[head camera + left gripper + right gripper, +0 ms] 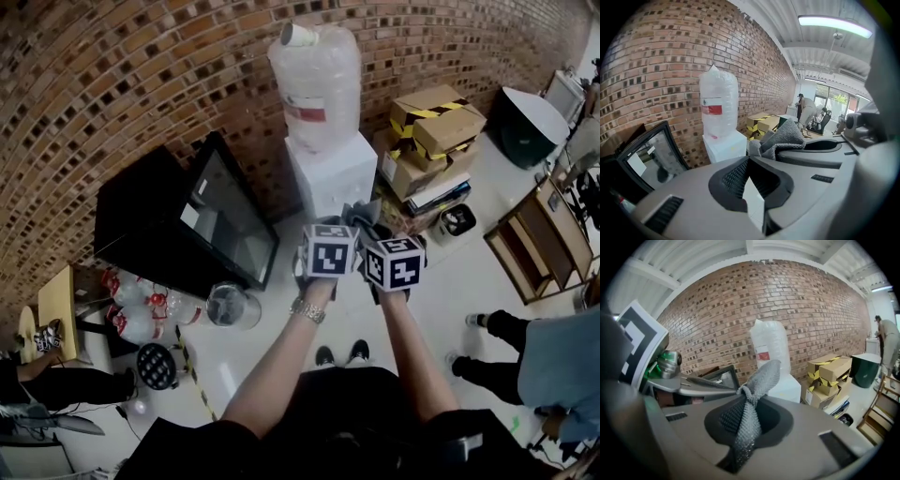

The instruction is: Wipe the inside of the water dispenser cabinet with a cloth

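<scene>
A white water dispenser (pixel 330 173) with a clear bottle (pixel 319 84) on top stands against the brick wall; it also shows as the dispenser (pixel 725 145) in the left gripper view and the dispenser (pixel 790 387) in the right gripper view. Its lower front is hidden behind my grippers. My right gripper (pixel 743 392) is shut on a grey cloth (pixel 752 404), which sticks up past the jaws. From the head view, the cloth (pixel 361 217) bunches ahead of the right gripper (pixel 392 261). My left gripper (pixel 750 161) is shut and holds nothing, close beside the cloth (pixel 783 138). The left gripper (pixel 328 246) sits level with the right.
A black glass-door cabinet (pixel 187 220) stands left of the dispenser. Cardboard boxes (pixel 431 131) are stacked to its right, with a dark bin (pixel 525 122) and wooden shelves (pixel 534 244) beyond. Red-capped water bottles (pixel 141 314) and a clear jar (pixel 230 305) lie on the floor. A person (pixel 553 361) stands at right.
</scene>
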The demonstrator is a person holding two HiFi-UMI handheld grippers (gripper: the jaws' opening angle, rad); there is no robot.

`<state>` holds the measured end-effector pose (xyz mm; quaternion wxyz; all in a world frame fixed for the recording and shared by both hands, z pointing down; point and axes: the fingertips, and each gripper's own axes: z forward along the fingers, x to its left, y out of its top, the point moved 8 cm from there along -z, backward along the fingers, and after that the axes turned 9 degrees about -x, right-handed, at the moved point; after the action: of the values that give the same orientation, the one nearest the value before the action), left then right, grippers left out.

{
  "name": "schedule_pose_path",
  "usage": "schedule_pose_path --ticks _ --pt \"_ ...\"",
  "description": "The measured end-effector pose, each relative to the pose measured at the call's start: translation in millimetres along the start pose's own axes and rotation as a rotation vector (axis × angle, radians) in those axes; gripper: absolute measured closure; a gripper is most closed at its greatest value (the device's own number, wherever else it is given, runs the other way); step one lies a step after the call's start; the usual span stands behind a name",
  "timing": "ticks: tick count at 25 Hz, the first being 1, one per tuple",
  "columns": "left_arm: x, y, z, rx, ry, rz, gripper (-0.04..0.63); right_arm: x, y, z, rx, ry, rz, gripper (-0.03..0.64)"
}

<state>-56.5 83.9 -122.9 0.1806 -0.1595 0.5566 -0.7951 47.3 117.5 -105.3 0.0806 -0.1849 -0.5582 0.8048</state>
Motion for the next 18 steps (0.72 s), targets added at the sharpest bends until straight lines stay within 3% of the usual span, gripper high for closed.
schedule_pose_path --ticks 18 --pt "-4.7 19.2 -11.9 -0.051 0.029 0.01 0.594 5.9 14.4 -1.0 -0.015 0.062 -0.035 0.588"
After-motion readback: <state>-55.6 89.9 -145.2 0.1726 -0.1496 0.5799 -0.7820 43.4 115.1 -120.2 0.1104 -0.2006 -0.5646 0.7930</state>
